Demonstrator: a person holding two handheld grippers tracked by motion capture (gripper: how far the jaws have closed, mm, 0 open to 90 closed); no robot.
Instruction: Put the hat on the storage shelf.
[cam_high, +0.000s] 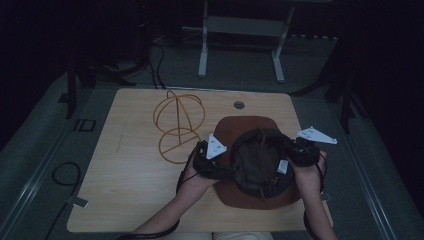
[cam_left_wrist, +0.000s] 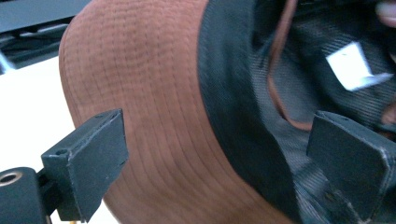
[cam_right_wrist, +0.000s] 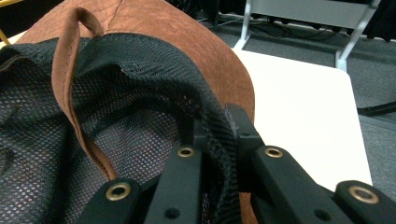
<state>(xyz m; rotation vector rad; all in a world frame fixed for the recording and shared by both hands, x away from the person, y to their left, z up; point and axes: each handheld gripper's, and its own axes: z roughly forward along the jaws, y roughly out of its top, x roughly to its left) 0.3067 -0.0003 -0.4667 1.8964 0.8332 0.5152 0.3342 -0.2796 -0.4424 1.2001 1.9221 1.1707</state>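
Hat (cam_high: 257, 167) lying crown-down on table (cam_high: 125, 165), opening facing up. Right gripper (cam_right_wrist: 219, 140) clamping mesh rim on hat's right edge. Left gripper (cam_left_wrist: 219, 154) hovering at opposite edge, jaws spread wide, straddling brim and sweatband, not pinching yet. Wire stand (cam_high: 177, 125) sitting up-left, nearer left hand.

Looks like a dim lab or recording studio rather than a home: pale wooden table (cam_high: 130, 165) with a cable port (cam_high: 239, 105), set on grey carpet (cam_high: 310, 70) between floor rails (cam_high: 30, 180); white metal stand legs (cam_high: 202, 55) behind, black tripod legs (cam_high: 75, 85) at the sides, loose cables (cam_high: 65, 175) trailing across the floor, dark surroundings beyond
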